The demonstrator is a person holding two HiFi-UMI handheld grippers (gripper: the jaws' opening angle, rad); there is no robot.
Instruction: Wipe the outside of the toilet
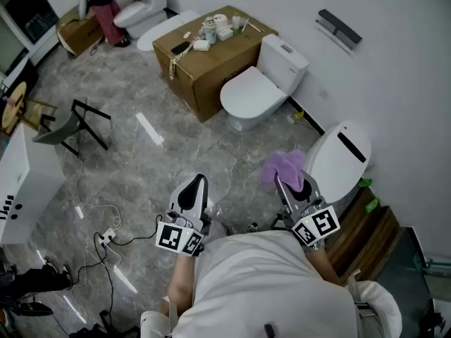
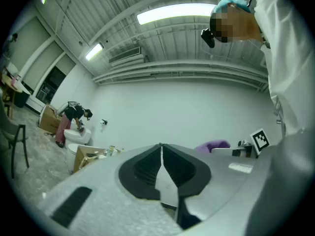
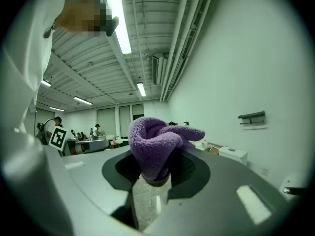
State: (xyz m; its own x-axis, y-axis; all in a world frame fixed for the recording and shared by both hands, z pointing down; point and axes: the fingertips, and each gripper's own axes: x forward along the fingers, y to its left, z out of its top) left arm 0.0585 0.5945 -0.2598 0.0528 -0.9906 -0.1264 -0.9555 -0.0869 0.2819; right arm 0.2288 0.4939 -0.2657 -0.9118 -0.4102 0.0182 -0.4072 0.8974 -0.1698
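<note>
Risk: right tool (image 3: 156, 173) pinches purple cloth (image 3: 158, 140) by one fold; dragging over toilet (image 1: 343, 159) could pull it free. Left tool (image 2: 161, 154) pressed together, empty.

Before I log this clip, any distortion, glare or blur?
Head view: sharp and evenly lit, with streaks of glare on the floor. Both gripper views: strong fisheye bending, dark rounded corners, and a mosaic patch over the face. Right gripper view: the purple cloth in the jaws is sharp.
</note>
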